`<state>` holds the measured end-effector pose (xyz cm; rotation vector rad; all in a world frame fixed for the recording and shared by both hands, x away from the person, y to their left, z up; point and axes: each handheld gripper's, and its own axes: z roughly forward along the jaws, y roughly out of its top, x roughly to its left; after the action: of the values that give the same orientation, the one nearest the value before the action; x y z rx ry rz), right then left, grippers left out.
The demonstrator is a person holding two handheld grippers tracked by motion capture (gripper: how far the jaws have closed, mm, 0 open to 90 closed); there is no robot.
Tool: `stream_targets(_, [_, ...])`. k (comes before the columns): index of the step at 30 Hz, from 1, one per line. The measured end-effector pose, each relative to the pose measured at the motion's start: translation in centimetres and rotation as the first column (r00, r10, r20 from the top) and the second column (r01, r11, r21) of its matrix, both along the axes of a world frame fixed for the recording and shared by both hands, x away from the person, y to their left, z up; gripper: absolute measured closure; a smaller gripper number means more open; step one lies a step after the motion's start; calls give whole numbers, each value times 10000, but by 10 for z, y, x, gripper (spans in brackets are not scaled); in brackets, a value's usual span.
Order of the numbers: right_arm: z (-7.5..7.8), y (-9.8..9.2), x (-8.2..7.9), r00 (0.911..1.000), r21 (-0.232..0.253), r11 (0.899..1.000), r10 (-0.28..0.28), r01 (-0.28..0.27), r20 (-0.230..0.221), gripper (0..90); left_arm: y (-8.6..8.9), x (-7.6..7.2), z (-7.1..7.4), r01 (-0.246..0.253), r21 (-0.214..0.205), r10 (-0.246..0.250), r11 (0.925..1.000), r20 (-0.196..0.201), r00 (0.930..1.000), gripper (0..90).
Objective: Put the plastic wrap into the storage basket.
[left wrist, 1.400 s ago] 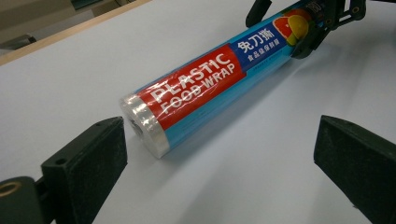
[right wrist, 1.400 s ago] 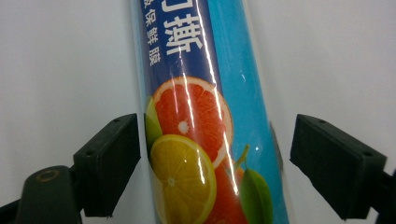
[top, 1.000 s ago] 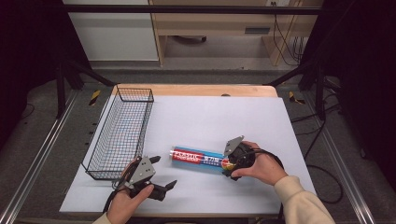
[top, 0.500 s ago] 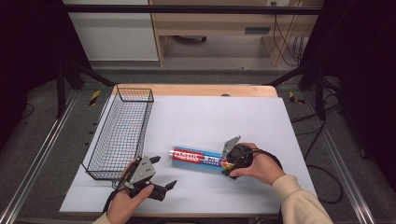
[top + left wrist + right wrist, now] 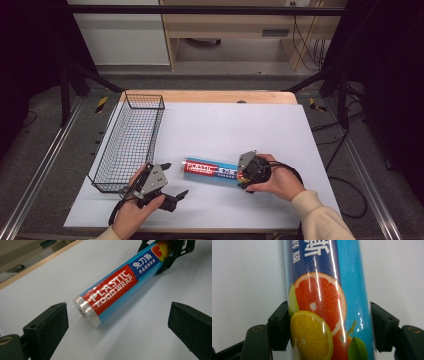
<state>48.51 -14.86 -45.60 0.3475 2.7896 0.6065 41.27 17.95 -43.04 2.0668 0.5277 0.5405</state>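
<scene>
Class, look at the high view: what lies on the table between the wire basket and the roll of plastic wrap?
Nothing: in the high view, bare white table separates the wire basket from the roll of plastic wrap.

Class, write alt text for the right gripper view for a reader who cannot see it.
The right tongs clamp a roll of plastic food wrap, one black jaw pressed on each side. The label shows citrus fruit on blue, over a white table.

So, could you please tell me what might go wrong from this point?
The right claw grips the plastic wrap roll only near one end, so the long free end could sag or swing when lifted. The glossy wrapper might also slip between the pads. The left claw stands open, giving no support.
</scene>
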Motion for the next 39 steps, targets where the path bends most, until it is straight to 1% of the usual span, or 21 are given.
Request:
stream_targets(2, [1, 1, -2, 9998, -31, 10000, 37, -36, 171, 305, -1, 4, 4, 80, 80, -80, 9999, 5, 10000, 32])
stream_targets(5, [6, 0, -4, 9996, 80, 9998, 183, -185, 231, 305, -5, 11, 14, 292, 417, -298, 9987, 148, 9994, 34])
stream_targets(6, [7, 0, -4, 9993, 132, 9996, 253, -257, 293, 305, -6, 14, 19, 432, 745, -449, 9963, 216, 9988, 35])
stream_targets(7, [10, 0, -5, 9992, 136, 9995, 296, -300, 284, 305, -8, 18, 23, 527, 947, -555, 9941, 270, 9981, 34])
stream_targets(8, [13, 0, -5, 9983, 74, 9992, 388, -392, 425, 305, -11, 22, 28, 596, 1122, -630, 9919, 276, 9976, 34])
stream_targets(11, [25, 1, -5, 9973, 27, 9990, 454, -456, 569, 306, -20, 33, 41, 917, 1428, -966, 9855, 275, 9949, 35])
stream_targets(14, [41, 1, -2, 9950, -20, 9980, 627, -627, 773, 305, -32, 45, 52, 1376, 1866, -1460, 9728, 320, 9888, 35])
stream_targets(15, [47, 2, 1, 9930, -174, 9972, 742, -729, 919, 305, -34, 48, 54, 1493, 1814, -1565, 9720, 259, 9873, 35])
stream_targets(16, [50, 3, 2, 9933, -203, 9974, 713, -698, 910, 305, -37, 53, 56, 1652, 1767, -1709, 9703, 176, 9851, 34])
stream_targets(17, [55, 3, 5, 9916, -356, 9961, 834, -802, 990, 305, -40, 57, 58, 1727, 1830, -1790, 9678, 186, 9837, 34])
stream_targets(20, [66, 4, 15, 9888, -592, 9946, 923, -858, 1171, 305, -47, 71, 64, 2136, 2059, -2234, 9550, 250, 9744, 35])
stream_targets(22, [73, 4, 23, 9878, -718, 9938, 934, -849, 1247, 305, -51, 80, 66, 2331, 2343, -2465, 9438, 294, 9687, 38])
stream_targets(26, [83, 4, 37, 9867, -828, 9932, 921, -815, 1336, 306, -55, 98, 66, 2648, 2680, -2759, 9263, 39, 9612, 46])
stream_targets(27, [85, 4, 39, 9858, -865, 9931, 914, -797, 1408, 306, -55, 98, 66, 2648, 2680, -2759, 9263, 39, 9612, 47])
stream_targets(29, [90, 6, 43, 9852, -914, 9922, 977, -854, 1411, 306, -58, 108, 64, 2704, 2868, -2819, 9190, -16, 9595, 55])
stream_targets(30, [92, 7, 44, 9829, -1046, 9897, 1124, -976, 1460, 306, -59, 111, 64, 2695, 2890, -2813, 9186, -7, 9596, 56])
stream_targets(32, [95, 11, 46, 9821, -1101, 9884, 1205, -1051, 1445, 306, -62, 115, 64, 2765, 2971, -2875, 9139, -70, 9578, 63])
stream_targets(34, [98, 15, 46, 9820, -1053, 9887, 1211, -1064, 1448, 306, -65, 117, 64, 2771, 3384, -2957, 8993, 34, 9553, 75])
stream_targets(37, [101, 21, 44, 9799, -1161, 9860, 1363, -1199, 1455, 306, -69, 117, 62, 2752, 3855, -3001, 8807, 46, 9539, 90])
stream_targets(38, [102, 23, 44, 9800, -1187, 9851, 1407, -1244, 1409, 306, -71, 116, 61, 2711, 3803, -2930, 8842, -4, 9561, 98])
stream_targets(39, [103, 25, 43, 9803, -1212, 9845, 1433, -1271, 1359, 306, -71, 115, 60, 2713, 3893, -2956, 8802, 26, 9553, 106])
